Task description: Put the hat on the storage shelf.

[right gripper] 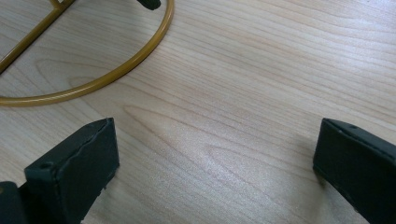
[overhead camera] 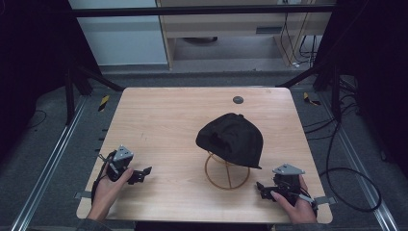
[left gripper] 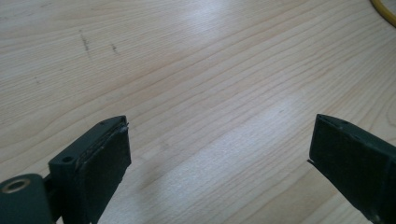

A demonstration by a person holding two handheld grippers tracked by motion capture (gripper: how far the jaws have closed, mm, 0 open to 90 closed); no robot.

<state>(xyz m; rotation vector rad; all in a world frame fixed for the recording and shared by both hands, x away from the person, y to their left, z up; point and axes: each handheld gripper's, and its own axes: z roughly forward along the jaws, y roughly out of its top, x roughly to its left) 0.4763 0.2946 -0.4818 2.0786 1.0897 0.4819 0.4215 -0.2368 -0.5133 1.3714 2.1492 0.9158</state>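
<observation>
Two hand-held claws rest low on a pale wooden surface point(overhead camera: 163, 115), each gripped by one of the person's hands at the near edge. The left claw point(overhead camera: 142, 173) has its two black jaws spread wide, nothing between them — in the left gripper view, bare wood grain shows between and ahead of its jaws point(left gripper: 219, 154). The right claw point(overhead camera: 262, 188) is likewise spread and empty; in the right gripper view its jaws point(right gripper: 217, 163) frame bare wood.

Just beyond the right claw, up and to its left in its own view, lies the round base ring of a yellow wire stand point(right gripper: 116, 70). From the high view this stand point(overhead camera: 227, 173) sits between the two claws, nearer the right one and apart from both. Perched on top of it is a black fabric cap point(overhead camera: 232, 139), its brim pointing toward the right claw's side.

Farther off, near the far edge of the surface, sits a small dark round disc point(overhead camera: 237, 100). Past that lies grey floor with black cables point(overhead camera: 346, 173).
</observation>
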